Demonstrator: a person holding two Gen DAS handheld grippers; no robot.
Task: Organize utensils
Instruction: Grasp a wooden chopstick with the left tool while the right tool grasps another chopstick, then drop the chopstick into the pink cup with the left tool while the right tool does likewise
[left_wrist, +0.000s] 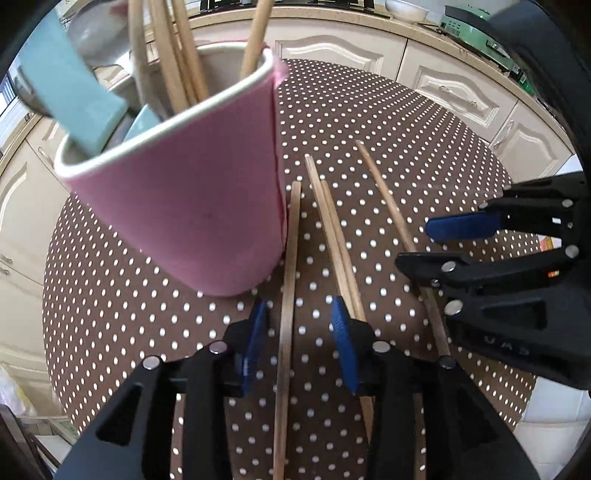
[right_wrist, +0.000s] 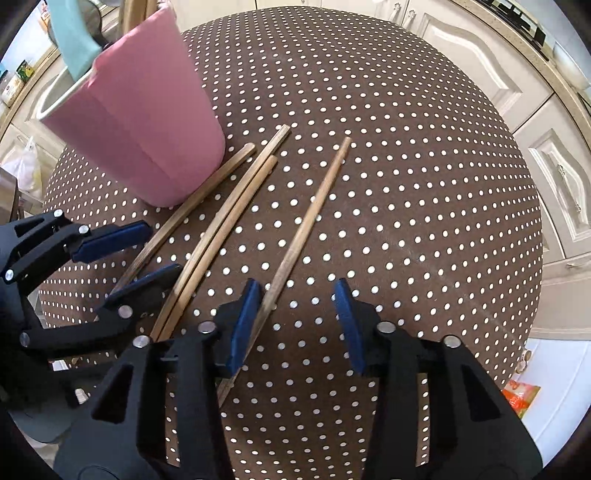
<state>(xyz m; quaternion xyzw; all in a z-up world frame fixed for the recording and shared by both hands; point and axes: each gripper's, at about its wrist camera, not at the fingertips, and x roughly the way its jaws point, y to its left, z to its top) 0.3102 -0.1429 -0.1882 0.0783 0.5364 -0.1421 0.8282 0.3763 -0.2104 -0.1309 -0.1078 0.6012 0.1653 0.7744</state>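
Note:
A pink cup (left_wrist: 192, 192) (right_wrist: 140, 125) stands on the dotted table and holds several wooden chopsticks (left_wrist: 184, 62) and a light blue utensil handle (left_wrist: 70, 92). Several chopsticks lie loose beside it. My left gripper (left_wrist: 299, 332) is open, its jaws astride the leftmost chopstick (left_wrist: 290, 266) (right_wrist: 192, 206); it also shows in the right wrist view (right_wrist: 147, 251). A pair of chopsticks (left_wrist: 332, 229) (right_wrist: 229, 218) lies beside it. My right gripper (right_wrist: 295, 314) is open just right of the rightmost chopstick (right_wrist: 310, 214) (left_wrist: 384, 195); it also shows in the left wrist view (left_wrist: 443, 240).
The round table (right_wrist: 406, 184) has a brown cloth with white dots. Cream kitchen cabinets (left_wrist: 461, 85) run behind it, with a green appliance (left_wrist: 476, 26) on the counter. An orange packet (right_wrist: 521, 398) lies low at the right.

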